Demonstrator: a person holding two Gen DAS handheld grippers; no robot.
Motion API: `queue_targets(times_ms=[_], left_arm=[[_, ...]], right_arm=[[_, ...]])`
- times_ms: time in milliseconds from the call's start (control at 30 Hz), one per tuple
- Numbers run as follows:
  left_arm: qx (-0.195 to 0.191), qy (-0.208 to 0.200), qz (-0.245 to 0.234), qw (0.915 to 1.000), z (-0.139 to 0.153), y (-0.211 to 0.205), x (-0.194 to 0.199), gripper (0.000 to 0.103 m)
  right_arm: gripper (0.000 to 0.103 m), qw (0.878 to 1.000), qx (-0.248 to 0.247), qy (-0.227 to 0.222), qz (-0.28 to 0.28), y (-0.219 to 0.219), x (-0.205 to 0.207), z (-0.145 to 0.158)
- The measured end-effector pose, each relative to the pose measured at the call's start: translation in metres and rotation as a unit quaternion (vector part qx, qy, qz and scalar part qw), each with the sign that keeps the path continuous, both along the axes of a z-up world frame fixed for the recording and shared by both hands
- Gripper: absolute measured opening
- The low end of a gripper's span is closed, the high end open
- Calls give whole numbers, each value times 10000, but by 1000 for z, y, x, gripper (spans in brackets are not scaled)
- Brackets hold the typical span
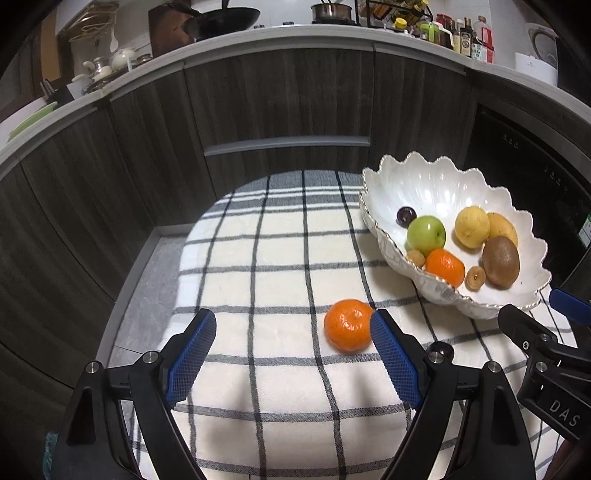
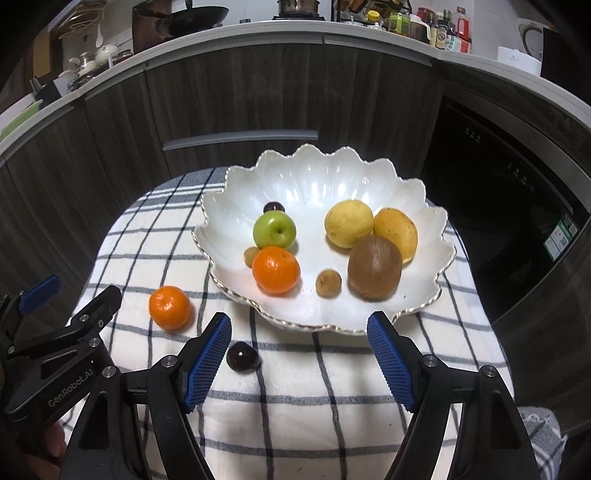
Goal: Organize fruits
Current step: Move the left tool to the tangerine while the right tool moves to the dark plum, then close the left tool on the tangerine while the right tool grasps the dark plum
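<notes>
A loose orange mandarin (image 1: 347, 325) (image 2: 170, 307) lies on the checked cloth (image 1: 280, 258), left of a white scalloped bowl (image 1: 413, 184) (image 2: 314, 184). The bowl holds a green apple (image 2: 274, 231), a second mandarin (image 2: 276, 269), two yellow fruits, a kiwi (image 2: 374, 266) and small brown and dark fruits. A dark round fruit (image 2: 242, 355) lies on the cloth in front of the bowl. My left gripper (image 1: 293, 328) is open, its right pad just beside the loose mandarin. My right gripper (image 2: 299, 332) is open, with the dark fruit just inside its left pad.
Dark wood cabinet fronts (image 1: 280, 103) curve round behind the cloth-covered surface. A counter above carries a wok (image 1: 221, 18), pots and bottles (image 1: 465, 37). A dark appliance front (image 2: 498, 206) stands at the right. The cloth's left edge drops to grey floor (image 1: 147, 295).
</notes>
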State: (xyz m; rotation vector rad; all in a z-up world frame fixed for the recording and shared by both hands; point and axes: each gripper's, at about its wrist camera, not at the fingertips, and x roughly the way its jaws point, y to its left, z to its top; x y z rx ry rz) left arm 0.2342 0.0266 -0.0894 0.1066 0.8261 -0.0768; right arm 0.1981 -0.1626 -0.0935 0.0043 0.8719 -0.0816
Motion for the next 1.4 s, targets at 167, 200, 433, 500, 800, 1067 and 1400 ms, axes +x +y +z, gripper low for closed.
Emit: queue_targets(times_ms=[167,200,433,500,800,1067,1400], left_arm=[[-30,135,-155,9998,-12,-11,10,85],[-34,148,-192,9997,-14,-14,12,85],[-26,263,-368,9990,-30,-31,25,81],[-97,327,-424,9985,-36,-34,30,79],[-217,551,-602,9964,-58,-42,37,55],[-260,607,-624,9959,-61,-40,38,47],[-64,439,-489,9978,-42,-22,18,46]], right_arm=[[77,9998,-21,50,-195,-7,1,-11],[77,9997,-20,44,-242,-9,2,-12],[77,9984,-125,-58,-545,-19,2,-17],[78,9979,-186,-89,-610,-21,3,-18],[81,9961,-449,-295,-695,-15,2,-17],[81,9957,-553,-315,-667,-10,1,-17],[81,9985,-200,-391,-317,-1,-9,-15]])
